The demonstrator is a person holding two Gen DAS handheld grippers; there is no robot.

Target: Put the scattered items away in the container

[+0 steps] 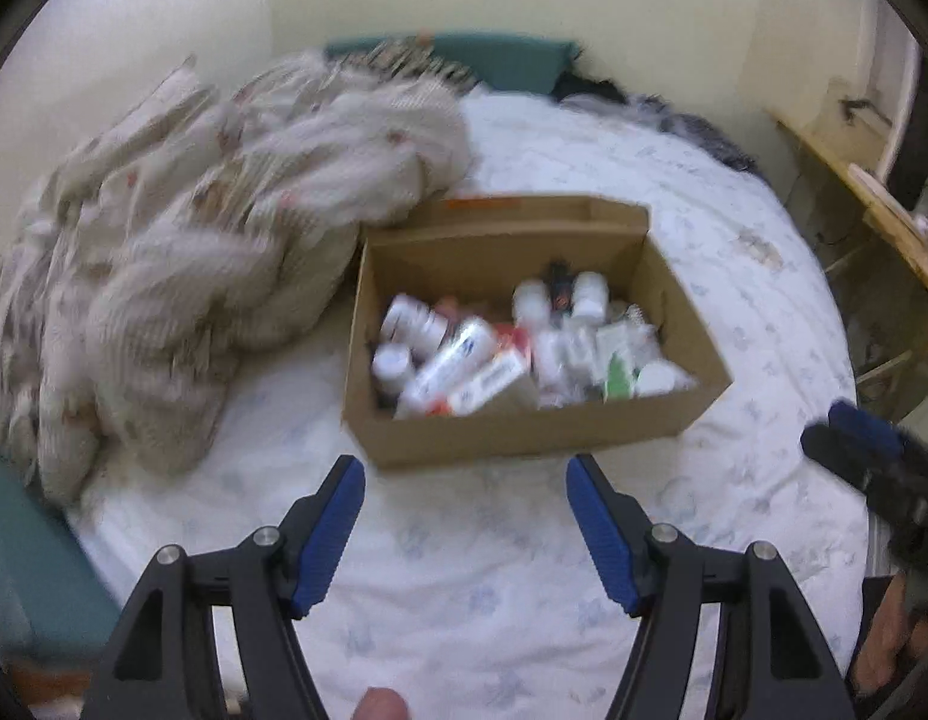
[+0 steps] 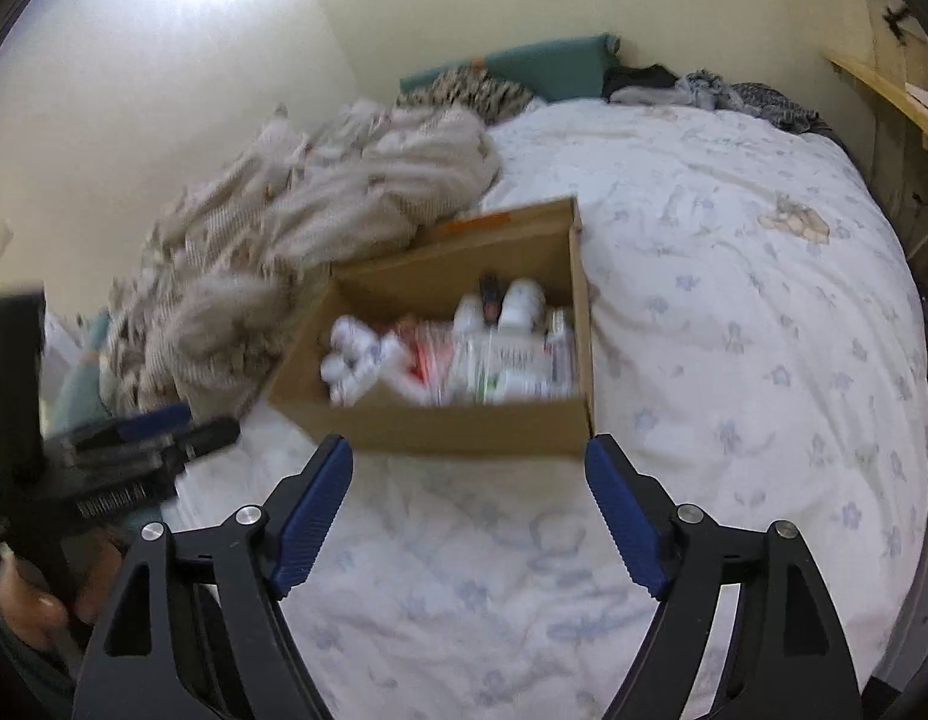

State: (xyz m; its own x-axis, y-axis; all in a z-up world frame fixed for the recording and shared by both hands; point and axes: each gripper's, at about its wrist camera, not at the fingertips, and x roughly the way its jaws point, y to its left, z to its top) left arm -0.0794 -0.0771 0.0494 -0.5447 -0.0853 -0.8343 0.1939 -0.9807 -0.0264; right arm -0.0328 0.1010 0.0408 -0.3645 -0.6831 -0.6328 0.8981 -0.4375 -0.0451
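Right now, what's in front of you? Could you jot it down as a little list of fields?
place: a bed with a white flowered cover
container: open cardboard box on the bed
contents: white bottles, tubes and small packets, blurred
beside box: rumpled beige blanket, touching its left side
loose items on cover: none visible
left tool: open, empty, short of the box
right tool: open, empty, short of the box

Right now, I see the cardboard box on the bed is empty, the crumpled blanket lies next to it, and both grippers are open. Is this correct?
Not quite: the cardboard box is not empty. The left wrist view shows it holding many white bottles and small packets. The rest stands: the box sits on the bed, the crumpled blanket lies next to it, and the left gripper and right gripper are both open.
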